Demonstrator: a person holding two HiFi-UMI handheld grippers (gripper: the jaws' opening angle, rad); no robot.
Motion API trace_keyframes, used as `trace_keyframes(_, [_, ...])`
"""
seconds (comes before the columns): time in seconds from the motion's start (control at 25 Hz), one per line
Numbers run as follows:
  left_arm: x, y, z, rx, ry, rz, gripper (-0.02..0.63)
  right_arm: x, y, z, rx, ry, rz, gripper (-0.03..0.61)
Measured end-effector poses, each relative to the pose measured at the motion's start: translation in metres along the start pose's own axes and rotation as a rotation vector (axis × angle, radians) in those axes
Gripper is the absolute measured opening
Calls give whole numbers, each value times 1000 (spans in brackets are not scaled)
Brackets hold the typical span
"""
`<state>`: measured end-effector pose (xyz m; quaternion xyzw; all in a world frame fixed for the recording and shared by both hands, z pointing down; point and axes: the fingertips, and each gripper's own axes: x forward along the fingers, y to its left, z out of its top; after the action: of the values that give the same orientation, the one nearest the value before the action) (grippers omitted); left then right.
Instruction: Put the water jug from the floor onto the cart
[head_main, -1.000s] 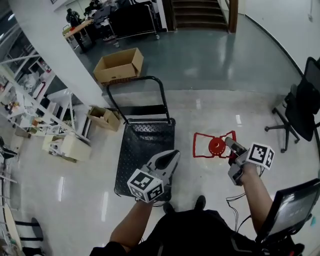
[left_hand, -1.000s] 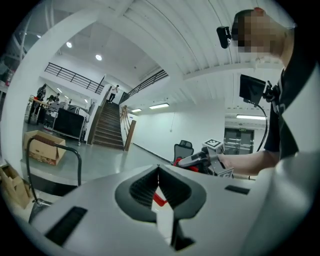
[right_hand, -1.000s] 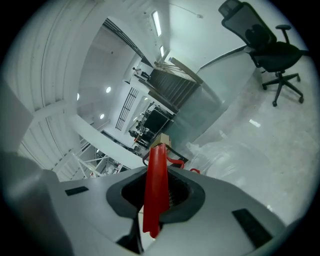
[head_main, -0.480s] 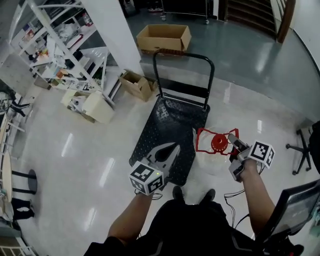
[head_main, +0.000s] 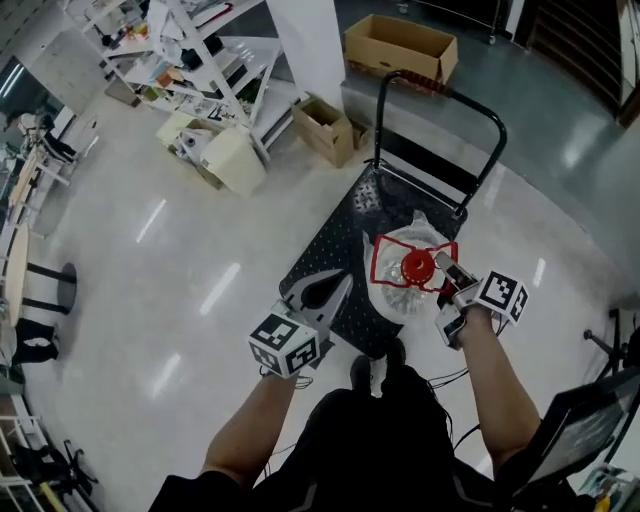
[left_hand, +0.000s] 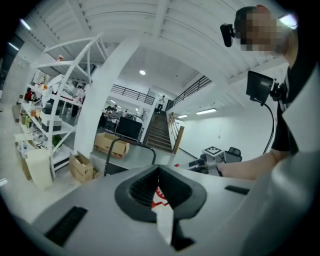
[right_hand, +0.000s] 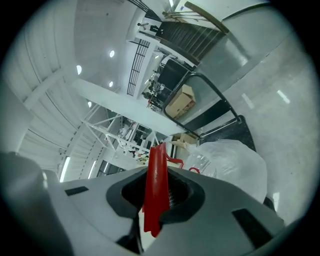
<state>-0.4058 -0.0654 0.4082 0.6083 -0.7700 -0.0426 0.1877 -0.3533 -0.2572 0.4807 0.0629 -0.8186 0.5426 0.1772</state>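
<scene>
The water jug (head_main: 405, 298) is a clear bottle with a red cap (head_main: 417, 266) and a red carrying frame (head_main: 384, 262). In the head view it is over the near right part of the black cart (head_main: 330, 245); I cannot tell whether it rests on the deck. My right gripper (head_main: 443, 266) is shut on the red frame; in the right gripper view the red strip (right_hand: 156, 180) stands clamped between the jaws, with the jug (right_hand: 232, 160) beyond. My left gripper (head_main: 336, 285) hovers over the cart's near end, left of the jug, shut on nothing.
The cart's push handle (head_main: 445, 85) stands at its far end. Cardboard boxes (head_main: 400, 45) (head_main: 325, 128) lie beyond it, beside a white pillar (head_main: 310, 40) and white shelving (head_main: 195, 60). A monitor (head_main: 575, 430) is at the lower right. The person's feet (head_main: 375, 372) are just before the cart.
The right gripper has carried the jug leftwards from the floor beside the cart to above its deck. The left gripper has moved along with it, and the person has stepped up to the cart's near end.
</scene>
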Motion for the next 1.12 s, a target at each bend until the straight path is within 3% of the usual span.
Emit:
trace_keyframes(0.28, [-4,49,-18,-72,19,142,-2,96,9,-11,-4,124,61,49])
trace_keyframes(0.64, [-8,93,-49,-144,43,262,-2,191,-14,-32,-5,236,54,48])
trace_keyframes(1.12, [-10,100,-90,-189,96,318,-2,232,-69,-48,43,275,27,48])
